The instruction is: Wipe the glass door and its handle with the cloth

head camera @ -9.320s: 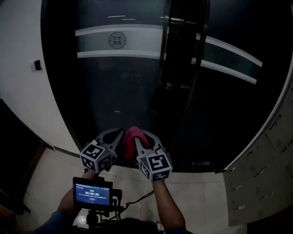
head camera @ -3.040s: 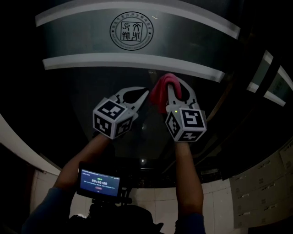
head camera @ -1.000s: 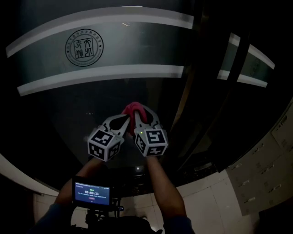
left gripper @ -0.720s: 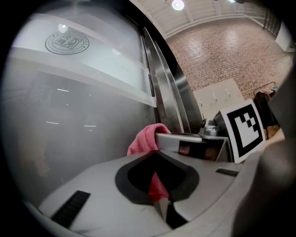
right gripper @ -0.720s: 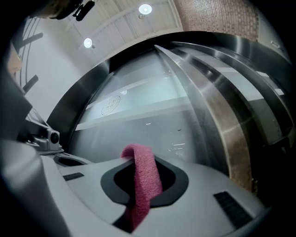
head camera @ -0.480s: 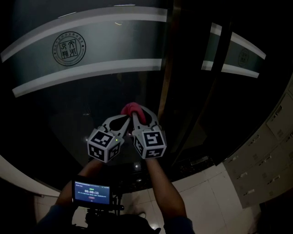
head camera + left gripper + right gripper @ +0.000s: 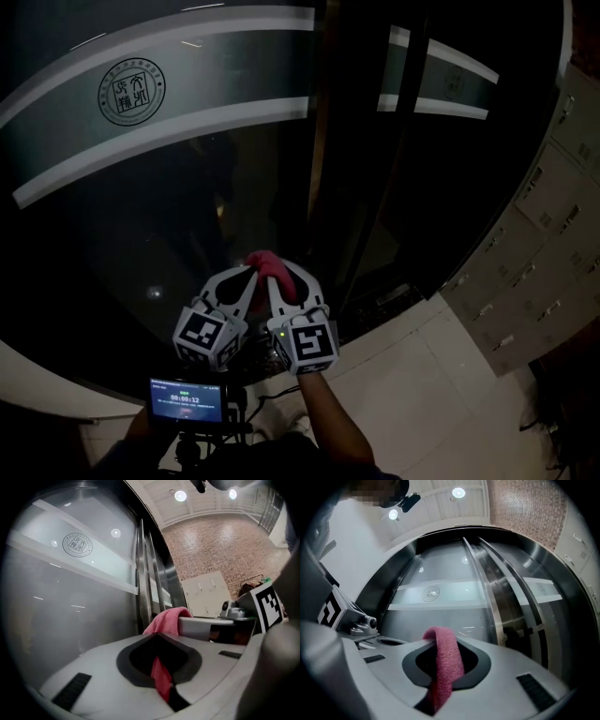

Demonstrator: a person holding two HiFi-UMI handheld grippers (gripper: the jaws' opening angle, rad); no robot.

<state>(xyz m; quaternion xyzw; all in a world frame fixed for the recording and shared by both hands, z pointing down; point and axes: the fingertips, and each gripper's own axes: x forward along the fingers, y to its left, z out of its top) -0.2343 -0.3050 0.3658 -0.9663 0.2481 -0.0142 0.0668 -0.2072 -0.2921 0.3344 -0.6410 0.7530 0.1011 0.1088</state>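
So the right gripper (image 7: 284,277) is clamped shut on the pink terry cloth (image 7: 267,265). In the right gripper view the cloth (image 7: 445,663) runs up through the slit between the jaws and folds over the tip of the gripper (image 7: 447,641). It's down low in front of the dark glass door (image 7: 169,206), close to the door's right edge where the vertical metal post (image 7: 322,131) runs. I honestly can't tell if the cloth is actually touching the glass. The left gripper (image 7: 246,274) sits just beside the right one, on the side farther from that door edge, with the tips of the two almost meeting at the cloth. In the left gripper view its jaws (image 7: 157,634) are pulled together with a narrow red strip (image 7: 161,679) caught in the slit between them. I can't say whether that's part of the same cloth, which shows just past the tip (image 7: 166,619). Higher up on the door is a frosted band with a round seal logo (image 7: 131,92). Past the door's right edge is a wall of pale lockers (image 7: 534,244), and below the door is pale tiled floor (image 7: 422,384). There's a small lit screen (image 7: 186,401) below the grippers on the person's side.
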